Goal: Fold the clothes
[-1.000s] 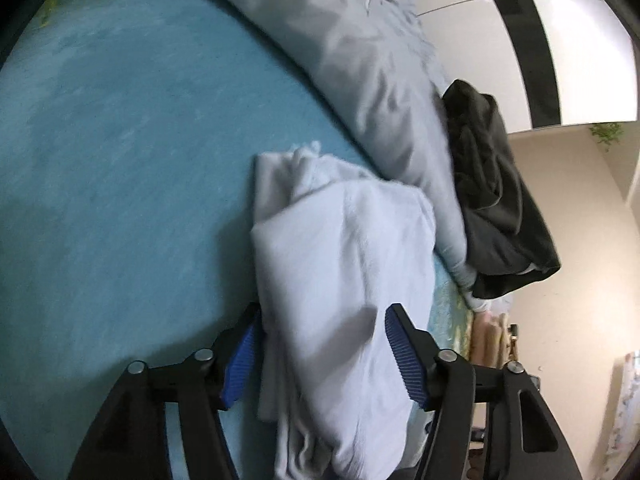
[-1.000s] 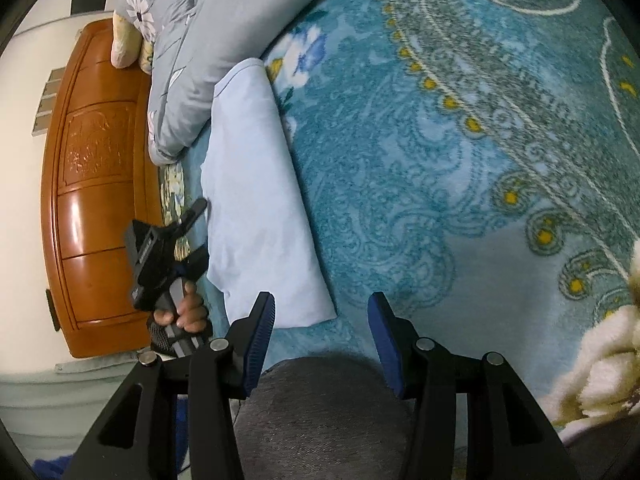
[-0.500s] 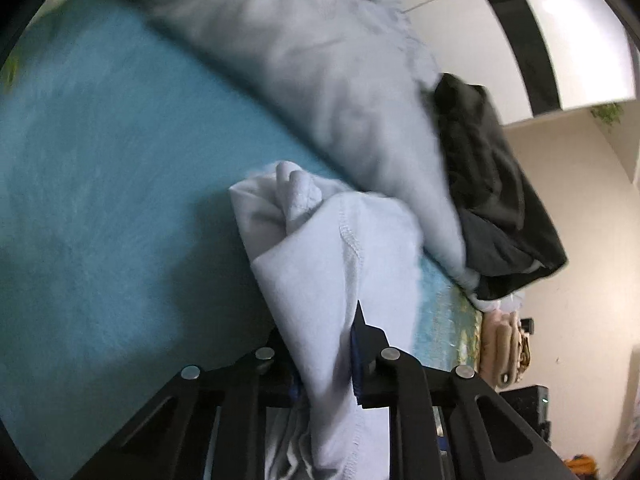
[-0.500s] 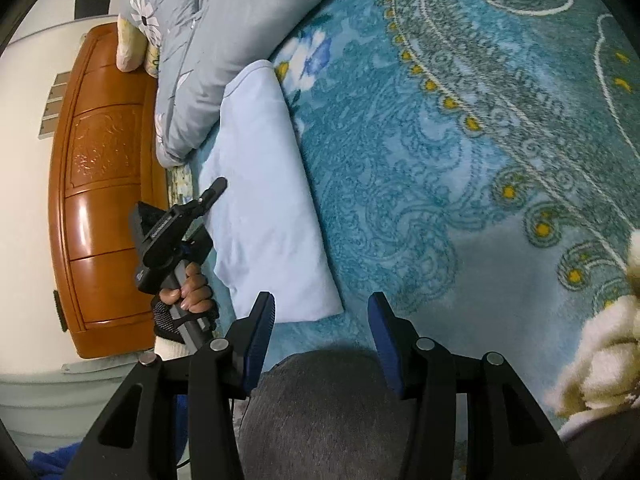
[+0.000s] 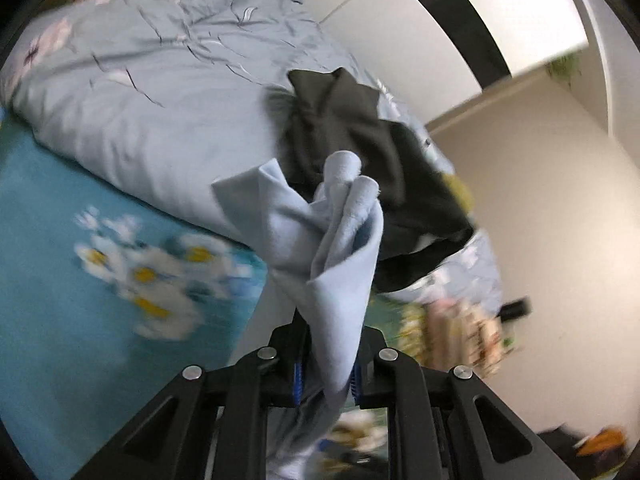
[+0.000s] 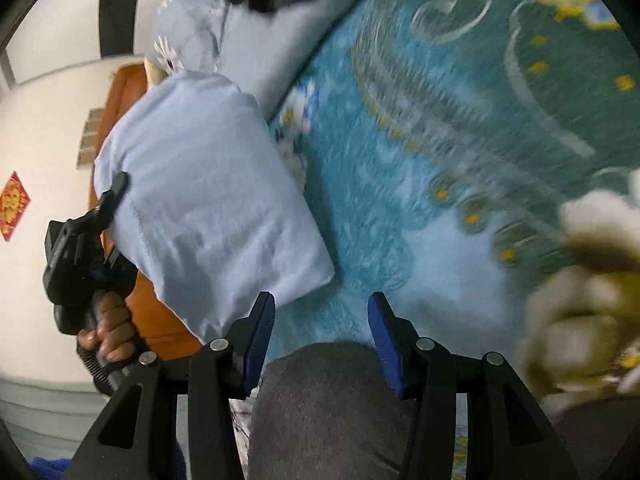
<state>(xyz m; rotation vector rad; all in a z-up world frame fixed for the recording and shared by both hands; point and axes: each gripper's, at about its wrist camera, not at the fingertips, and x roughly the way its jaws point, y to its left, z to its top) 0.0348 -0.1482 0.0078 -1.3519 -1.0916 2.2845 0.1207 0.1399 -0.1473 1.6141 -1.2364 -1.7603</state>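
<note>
A folded pale-blue garment [image 5: 328, 240] is clamped in my left gripper [image 5: 325, 376], which is shut on it and holds it up off the teal bed cover [image 5: 60, 320]. In the right wrist view the same pale-blue garment [image 6: 208, 200] hangs in the air as a thick folded bundle, with the left gripper [image 6: 96, 236] and the hand [image 6: 108, 328] holding it at the left. My right gripper [image 6: 320, 332] is open with nothing between its blue pads, above a grey-clad knee [image 6: 332, 412].
A grey floral duvet [image 5: 160, 92] lies bunched along the far side of the bed with a black garment [image 5: 360, 152] on top. A wooden headboard [image 6: 120, 112] stands at the left. A cream fluffy item [image 6: 592, 280] lies at the right on the teal bed cover [image 6: 440, 160].
My left gripper closed on the pale-blue garment and lifted it off the bed cover. The right gripper stayed open; its view shifted slightly.
</note>
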